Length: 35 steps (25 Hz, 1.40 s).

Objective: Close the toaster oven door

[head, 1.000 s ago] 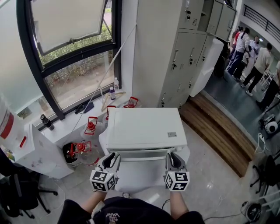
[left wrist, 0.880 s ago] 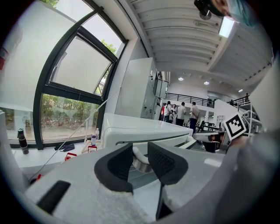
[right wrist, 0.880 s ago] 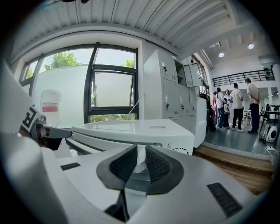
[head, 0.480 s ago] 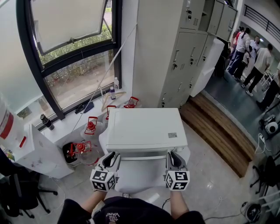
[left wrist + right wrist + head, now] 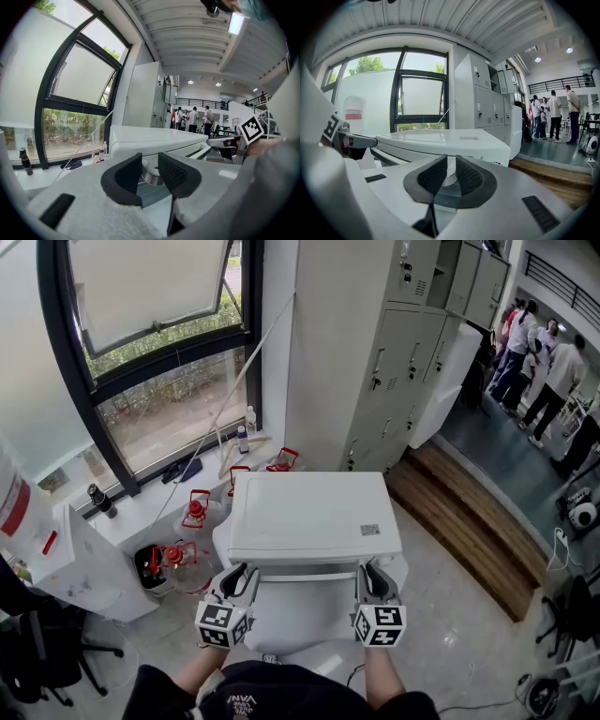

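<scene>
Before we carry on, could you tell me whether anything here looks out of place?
The oven door is ajar, tilted outward, with the left claw and right claw closed on its handle. Behind, one locker door also hangs open.

toaster oven (image 5: 314,517): white top, small grey label toward 4 o'clock
oven door (image 5: 305,615): pale grey-white
door handle (image 5: 152,178): silver metal
left gripper (image 5: 239,573): black jaws, cross-hatched pads; white cube, black square markers
right gripper (image 5: 373,573): same black and white
window frame (image 5: 250,324): black; green foliage beyond
lockers (image 5: 394,362): pale grey
jugs (image 5: 194,509), 9 o'clock of oven: clear, red caps
step (image 5: 469,521): brown wood
sleeves (image 5: 281,699): black
</scene>
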### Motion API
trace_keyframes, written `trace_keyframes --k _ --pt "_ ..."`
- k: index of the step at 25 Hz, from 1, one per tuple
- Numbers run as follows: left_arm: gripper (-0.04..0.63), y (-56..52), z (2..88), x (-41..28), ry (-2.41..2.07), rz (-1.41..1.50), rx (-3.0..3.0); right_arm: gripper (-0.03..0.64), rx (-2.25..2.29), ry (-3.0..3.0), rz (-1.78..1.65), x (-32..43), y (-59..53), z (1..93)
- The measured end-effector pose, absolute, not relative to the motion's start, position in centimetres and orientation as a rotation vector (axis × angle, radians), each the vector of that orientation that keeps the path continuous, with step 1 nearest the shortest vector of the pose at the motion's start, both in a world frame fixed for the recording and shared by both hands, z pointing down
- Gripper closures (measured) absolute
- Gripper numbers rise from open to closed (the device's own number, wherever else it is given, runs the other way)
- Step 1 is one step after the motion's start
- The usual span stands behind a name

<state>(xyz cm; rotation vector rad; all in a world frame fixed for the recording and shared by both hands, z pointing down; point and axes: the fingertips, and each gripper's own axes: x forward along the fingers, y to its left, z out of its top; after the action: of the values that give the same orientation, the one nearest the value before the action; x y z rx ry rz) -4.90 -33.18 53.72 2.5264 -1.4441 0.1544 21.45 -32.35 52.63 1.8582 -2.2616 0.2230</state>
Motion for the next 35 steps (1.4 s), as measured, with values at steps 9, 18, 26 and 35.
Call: trace_keyframes --k 9,18,26,35 --pt "0.43 -32.8 53.6 -4.9 -1.455 0.212 2.558 0.541 1.929 -2.257 0.207 21.8 -32.1 52.3" --pt "0.399 -30.0 53.8 -5.7 -1.494 0.21 2.553 0.531 1.946 -2.29 0.205 21.5 -29.3 52.2" --pt "0.4 -26.5 53.4 -5.3 -1.496 0.215 2.562 0.531 1.931 -2.303 0.246 21.5 -24.9 52.9" --pt "0.405 -21.5 53.6 -4.2 -1.46 0.265 2.588 0.605 1.904 -2.321 0.241 21.4 -19.5 53.0"
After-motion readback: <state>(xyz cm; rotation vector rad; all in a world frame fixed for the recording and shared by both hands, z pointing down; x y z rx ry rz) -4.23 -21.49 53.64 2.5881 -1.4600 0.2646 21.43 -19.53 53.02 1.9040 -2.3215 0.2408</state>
